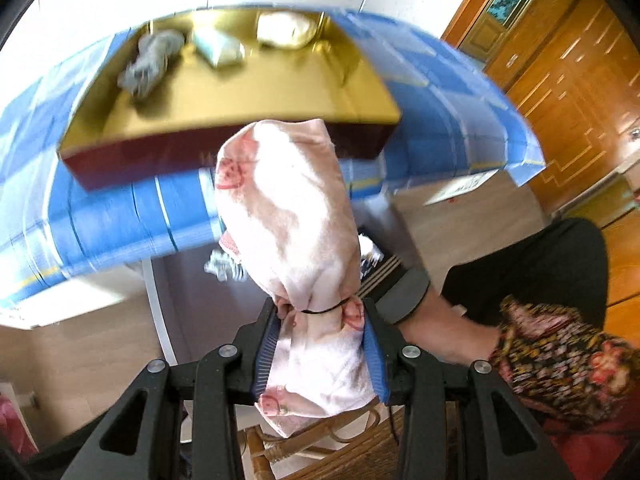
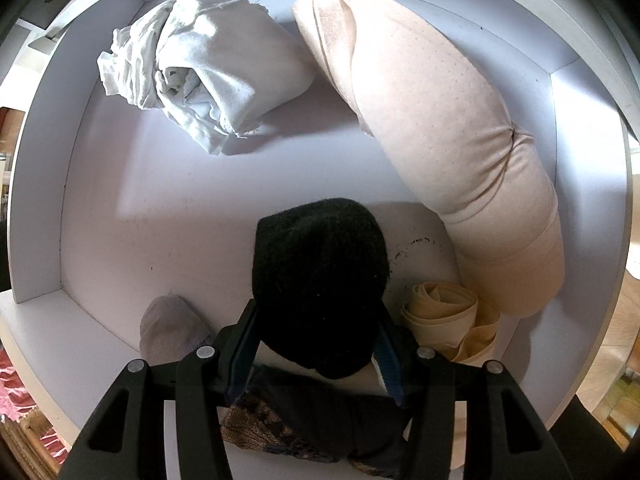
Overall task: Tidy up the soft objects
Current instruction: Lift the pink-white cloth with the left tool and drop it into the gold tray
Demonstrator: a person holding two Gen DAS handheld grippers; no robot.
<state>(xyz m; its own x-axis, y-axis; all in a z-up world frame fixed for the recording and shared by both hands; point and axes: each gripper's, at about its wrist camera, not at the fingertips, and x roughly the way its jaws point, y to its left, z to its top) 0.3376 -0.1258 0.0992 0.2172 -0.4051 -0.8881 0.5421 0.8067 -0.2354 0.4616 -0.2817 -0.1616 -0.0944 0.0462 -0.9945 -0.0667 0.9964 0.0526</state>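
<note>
In the left wrist view my left gripper (image 1: 320, 312) is shut on a pink printed towel roll (image 1: 288, 208) tied with a thin black band. It hangs in the air in front of a gold box (image 1: 240, 108) with red sides. Inside that box lie a grey cloth (image 1: 150, 62), a pale folded piece (image 1: 218, 48) and a cream bundle (image 1: 284, 30). In the right wrist view my right gripper (image 2: 316, 312) points down, shut on a black knitted roll (image 2: 316, 256) over a white drawer (image 2: 180, 208).
The gold box stands on a table with a blue checked cloth (image 1: 440, 92). A person's foot (image 1: 408, 292) and a wicker chair (image 1: 352, 448) are below. The drawer holds a white cloth roll (image 2: 208, 68), a long beige roll (image 2: 440, 120), a cream coiled band (image 2: 444, 312), a grey sock (image 2: 168, 328) and a dark patterned cloth (image 2: 280, 420).
</note>
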